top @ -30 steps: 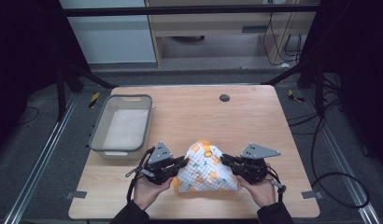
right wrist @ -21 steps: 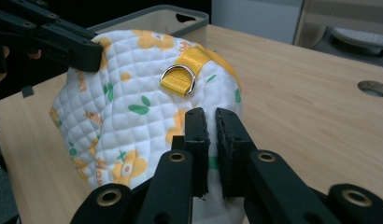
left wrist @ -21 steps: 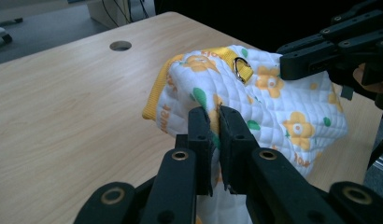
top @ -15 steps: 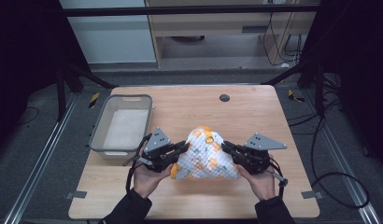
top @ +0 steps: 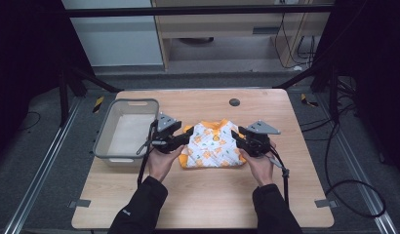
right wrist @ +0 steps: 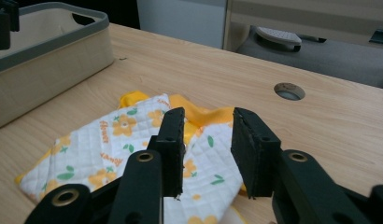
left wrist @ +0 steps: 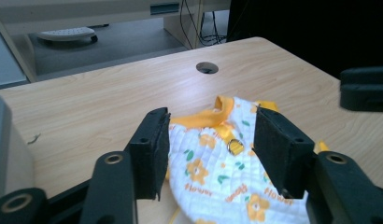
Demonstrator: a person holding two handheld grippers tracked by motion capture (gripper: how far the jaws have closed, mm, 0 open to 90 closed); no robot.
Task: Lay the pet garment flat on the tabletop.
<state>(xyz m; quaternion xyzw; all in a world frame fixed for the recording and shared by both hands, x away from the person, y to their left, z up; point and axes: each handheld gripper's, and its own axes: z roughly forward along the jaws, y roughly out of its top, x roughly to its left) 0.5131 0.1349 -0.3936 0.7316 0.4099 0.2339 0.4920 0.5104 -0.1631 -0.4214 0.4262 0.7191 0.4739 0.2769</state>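
One garment (top: 212, 145): white quilted cloth, orange flower print, orange trim, lying folded on counter (top: 208, 200). One metal ring (left wrist: 235, 146) on garment front. One bin (top: 124, 130), grey rim, pale walls. One round cable hole (top: 234, 102) in counter top. Two tongs: left tongs (top: 187, 137), right tongs (top: 238, 138); two black jaws each. Two hands (top: 161, 163), two dark sleeves. Two grey three-cornered plates, one per tongs. One counter.
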